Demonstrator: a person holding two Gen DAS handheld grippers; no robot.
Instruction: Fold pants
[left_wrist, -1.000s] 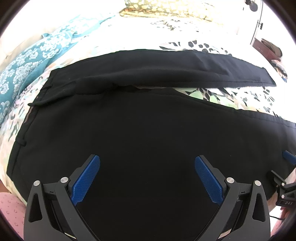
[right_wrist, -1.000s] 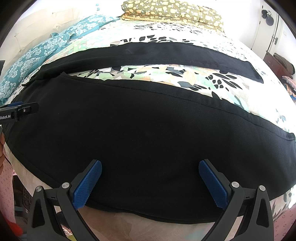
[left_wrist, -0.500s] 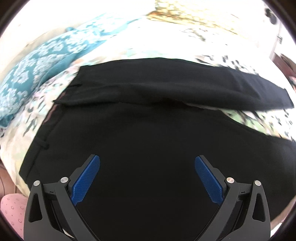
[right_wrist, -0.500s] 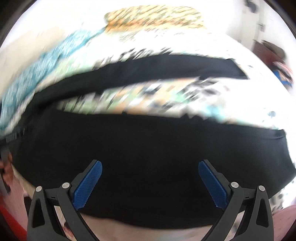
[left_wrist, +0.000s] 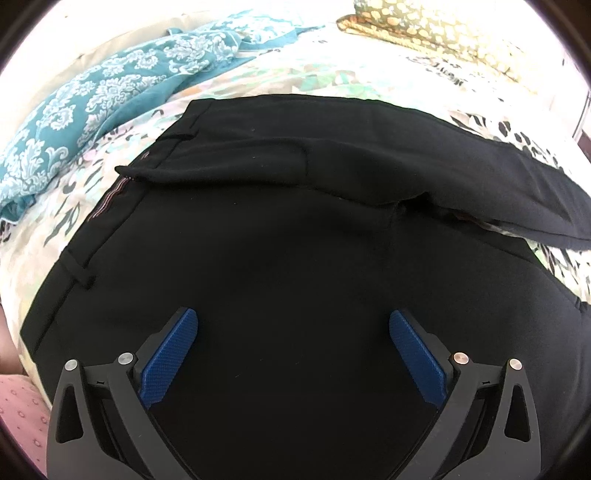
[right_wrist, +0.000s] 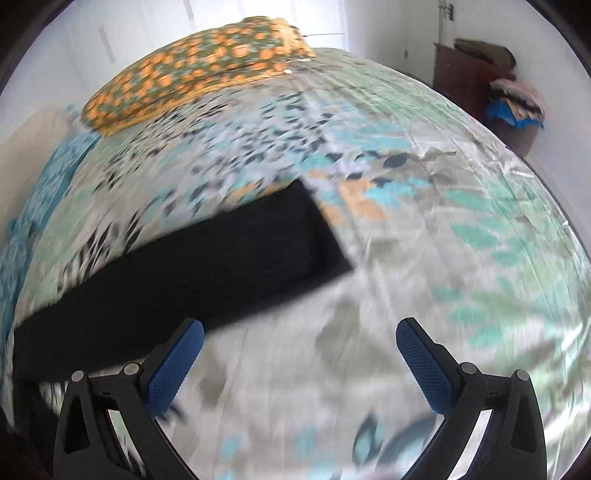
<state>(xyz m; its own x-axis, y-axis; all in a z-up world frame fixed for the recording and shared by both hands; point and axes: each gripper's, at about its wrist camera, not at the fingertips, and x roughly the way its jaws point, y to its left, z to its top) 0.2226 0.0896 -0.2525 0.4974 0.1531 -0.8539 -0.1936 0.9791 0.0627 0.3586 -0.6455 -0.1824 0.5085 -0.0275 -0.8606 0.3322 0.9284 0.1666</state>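
Note:
Black pants (left_wrist: 295, 236) lie flat on a floral bed sheet (left_wrist: 258, 77), waistband at the left, legs running right. My left gripper (left_wrist: 293, 343) is open and empty, hovering over the seat area near the waistband. In the right wrist view one black pant leg (right_wrist: 221, 258) ends in a hem at mid-frame. My right gripper (right_wrist: 299, 354) is open and empty, over the sheet (right_wrist: 443, 258) just right of that leg. This view is motion-blurred.
A teal patterned blanket (left_wrist: 96, 110) lies at the bed's left side. A yellow-spotted green pillow (right_wrist: 192, 74) sits at the head of the bed. A dark cabinet with piled cloth (right_wrist: 495, 85) stands by the wall at the right.
My left gripper shifted left toward the waistband. My right gripper swung right along the legs to the hem end; both stayed open.

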